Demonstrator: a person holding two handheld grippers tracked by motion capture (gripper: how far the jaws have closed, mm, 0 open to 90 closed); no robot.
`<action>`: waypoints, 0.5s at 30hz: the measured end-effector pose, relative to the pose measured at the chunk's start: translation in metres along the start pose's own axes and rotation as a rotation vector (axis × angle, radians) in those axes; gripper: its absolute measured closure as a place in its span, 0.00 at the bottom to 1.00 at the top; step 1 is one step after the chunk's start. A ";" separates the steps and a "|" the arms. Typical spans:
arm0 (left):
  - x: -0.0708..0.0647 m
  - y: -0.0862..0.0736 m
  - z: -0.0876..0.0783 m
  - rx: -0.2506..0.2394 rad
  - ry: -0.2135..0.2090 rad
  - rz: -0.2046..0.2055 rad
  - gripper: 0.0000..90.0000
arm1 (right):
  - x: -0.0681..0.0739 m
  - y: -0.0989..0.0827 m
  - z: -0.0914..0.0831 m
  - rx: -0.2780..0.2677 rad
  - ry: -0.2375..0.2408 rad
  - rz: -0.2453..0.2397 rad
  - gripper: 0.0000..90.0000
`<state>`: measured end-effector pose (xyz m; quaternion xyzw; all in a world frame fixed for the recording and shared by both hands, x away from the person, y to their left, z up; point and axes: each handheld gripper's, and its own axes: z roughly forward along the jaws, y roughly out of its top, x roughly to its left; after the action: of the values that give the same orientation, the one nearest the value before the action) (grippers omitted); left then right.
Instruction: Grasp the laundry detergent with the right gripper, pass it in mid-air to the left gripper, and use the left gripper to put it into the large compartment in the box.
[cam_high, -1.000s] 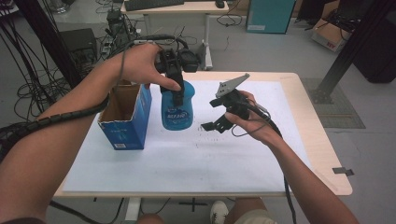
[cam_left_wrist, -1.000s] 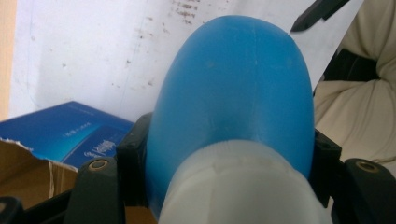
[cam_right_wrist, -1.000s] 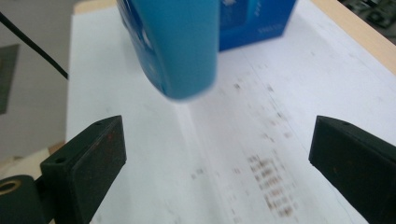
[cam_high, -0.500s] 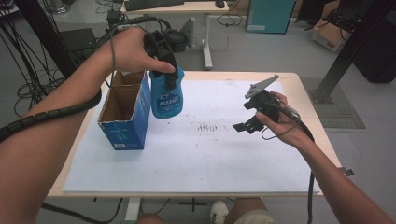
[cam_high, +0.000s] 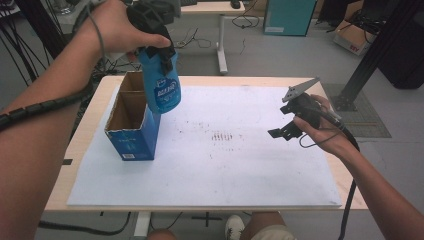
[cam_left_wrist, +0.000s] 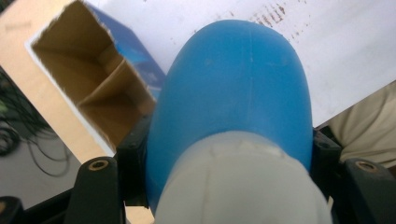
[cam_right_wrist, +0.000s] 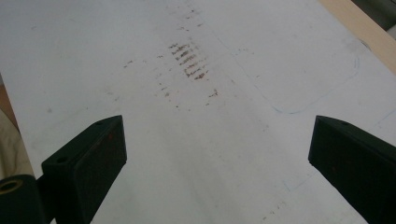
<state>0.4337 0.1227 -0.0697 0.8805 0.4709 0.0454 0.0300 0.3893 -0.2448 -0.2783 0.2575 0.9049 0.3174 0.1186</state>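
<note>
Tabletop (cam_high: 210, 170) holds one box (cam_high: 131, 131) (two compartments), one bottle (cam_high: 161, 82) aloft

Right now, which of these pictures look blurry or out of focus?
Left gripper view: the blue bottle sits so close that it looks soft, the cardboard box sharper. Right gripper view: the fingers are slightly blurred, the white board clearer. High view: sharp throughout.
</note>
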 end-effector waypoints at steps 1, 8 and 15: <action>0.000 0.000 0.000 0.000 0.000 0.000 0.40 | -0.001 0.000 -0.002 0.004 -0.001 -0.002 0.05; 0.027 -0.009 -0.021 -0.024 0.034 -0.149 0.40 | -0.005 -0.002 -0.007 0.017 -0.006 0.004 0.05; 0.049 -0.017 -0.032 -0.038 0.049 -0.284 0.40 | -0.007 -0.003 -0.009 0.033 -0.010 0.002 0.05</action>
<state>0.4428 0.1730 -0.0371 0.8029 0.5904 0.0713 0.0412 0.3906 -0.2555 -0.2731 0.2619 0.9091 0.3014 0.1184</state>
